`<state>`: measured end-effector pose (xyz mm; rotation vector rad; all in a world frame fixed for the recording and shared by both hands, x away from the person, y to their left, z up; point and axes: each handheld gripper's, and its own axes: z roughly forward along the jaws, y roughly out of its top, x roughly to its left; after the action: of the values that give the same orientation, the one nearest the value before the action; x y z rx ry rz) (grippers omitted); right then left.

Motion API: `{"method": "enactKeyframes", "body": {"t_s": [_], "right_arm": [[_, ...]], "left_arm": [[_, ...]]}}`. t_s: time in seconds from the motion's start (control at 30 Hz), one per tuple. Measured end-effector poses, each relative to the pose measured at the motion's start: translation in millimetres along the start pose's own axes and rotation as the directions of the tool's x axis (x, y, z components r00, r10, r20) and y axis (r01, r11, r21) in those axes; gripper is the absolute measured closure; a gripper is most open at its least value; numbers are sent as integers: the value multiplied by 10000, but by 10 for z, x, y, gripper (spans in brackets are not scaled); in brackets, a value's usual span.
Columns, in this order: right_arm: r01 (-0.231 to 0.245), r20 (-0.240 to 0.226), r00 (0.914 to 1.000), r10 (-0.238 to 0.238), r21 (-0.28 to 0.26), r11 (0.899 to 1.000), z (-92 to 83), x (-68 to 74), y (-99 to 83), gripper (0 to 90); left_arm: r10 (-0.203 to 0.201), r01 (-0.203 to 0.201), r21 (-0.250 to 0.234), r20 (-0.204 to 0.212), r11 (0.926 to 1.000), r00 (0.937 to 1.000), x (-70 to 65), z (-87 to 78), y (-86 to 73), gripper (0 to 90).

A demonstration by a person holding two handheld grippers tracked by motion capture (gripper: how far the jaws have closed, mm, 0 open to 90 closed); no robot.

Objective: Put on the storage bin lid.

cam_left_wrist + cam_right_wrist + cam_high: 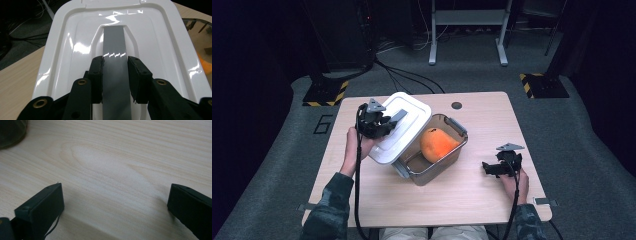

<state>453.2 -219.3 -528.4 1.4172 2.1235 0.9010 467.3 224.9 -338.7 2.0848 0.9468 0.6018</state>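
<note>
the left gripper (115,75) is clamped on the grey handle (114,47) of the white lid (401,127), its jaws pressing both sides of the strip so the lid can be carried level. the lid hangs tilted over the left rim of the clear box (439,162), near the table's (377,200) back-left part, leaving the orange fruit (437,144) inside the box uncovered. the right gripper (115,205) rests with its jaws spread wide and empty on the bare wood near the right edge, probably out of the way.
</note>
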Motion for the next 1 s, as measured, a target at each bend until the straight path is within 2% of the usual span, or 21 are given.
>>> {"method": "enactKeyframes", "body": {"t_s": [0.27,0.4,0.6,0.77,1.0], "right_arm": [[-4,4,10000,4,-1,10000,0,0,0,0],[5,0,10000,-5,-8,10000,1,-1,0,0],[5,1,10000,-5,-4,10000,0,-1,1,0],[-6,18,10000,6,-14,10000,1,0,0,0],[-1,4,10000,1,-14,10000,1,-1,0,0]], "left_arm": [[180,-181,18,173,9998,9997,-75,53,47,662],[389,-396,210,317,9990,9987,-123,111,80,662],[402,-416,237,588,9989,9975,-211,224,118,662],[630,-667,431,824,9968,9946,-302,326,153,662],[703,-785,621,1244,9950,9897,-418,504,177,662]]}}
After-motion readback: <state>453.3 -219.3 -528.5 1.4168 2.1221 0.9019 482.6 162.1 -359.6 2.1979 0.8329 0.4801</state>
